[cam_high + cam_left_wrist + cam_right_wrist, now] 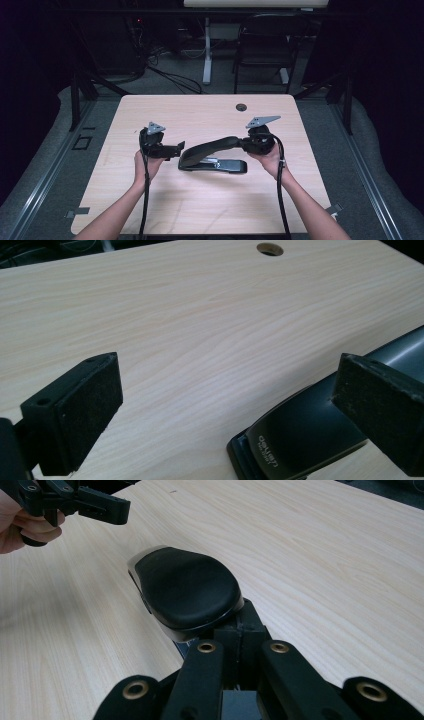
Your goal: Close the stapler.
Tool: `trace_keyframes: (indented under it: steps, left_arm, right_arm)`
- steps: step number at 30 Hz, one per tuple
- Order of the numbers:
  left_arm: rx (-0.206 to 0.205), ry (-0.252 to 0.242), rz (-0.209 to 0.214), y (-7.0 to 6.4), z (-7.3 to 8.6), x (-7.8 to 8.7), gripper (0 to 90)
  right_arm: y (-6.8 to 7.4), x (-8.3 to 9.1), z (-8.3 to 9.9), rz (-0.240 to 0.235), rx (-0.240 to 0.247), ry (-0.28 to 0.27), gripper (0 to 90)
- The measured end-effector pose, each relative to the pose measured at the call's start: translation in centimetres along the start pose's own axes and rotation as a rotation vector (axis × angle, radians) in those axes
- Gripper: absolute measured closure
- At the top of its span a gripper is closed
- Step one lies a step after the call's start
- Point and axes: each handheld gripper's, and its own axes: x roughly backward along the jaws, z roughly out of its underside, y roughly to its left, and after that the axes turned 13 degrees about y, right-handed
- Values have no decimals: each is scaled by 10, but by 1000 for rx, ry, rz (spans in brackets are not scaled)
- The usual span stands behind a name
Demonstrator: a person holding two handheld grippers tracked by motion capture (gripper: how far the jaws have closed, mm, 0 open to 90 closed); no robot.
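Heavy-duty stapler (212,156), black, with metal magazine showing. Base flat on desk (210,107), near centre, lengthwise along front edge. Long padded handle raised, arching up toward right edge.

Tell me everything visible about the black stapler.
The stapler is a large black desk model, glossy like plastic, with a metal strip showing on its flat base. The base rests on the wooden table near its middle. Its long arm is raised at an angle, hinged at the left end, its padded handle end up at the right. The right gripper is shut on that handle end. The left gripper, jaws open, sits beside the hinge end; contact is unclear.
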Motion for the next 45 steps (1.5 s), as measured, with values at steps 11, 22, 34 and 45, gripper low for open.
trace_keyframes:
  steps: [11,22,34,45]
  left_arm:
    - [20,3,-6,4,1,-1,2]
    - [6,27,3,2,2,-5,2]
    - [8,21,1,2,2,-4,2]
    - [12,16,-7,1,2,-3,2]
  right_arm:
    - [-6,-4,6,8,-23,62,900]
    - [-12,-10,13,18,-39,132,900]
    - [-18,-14,16,32,-63,162,900]
    - [-23,-21,23,37,-82,210,900]
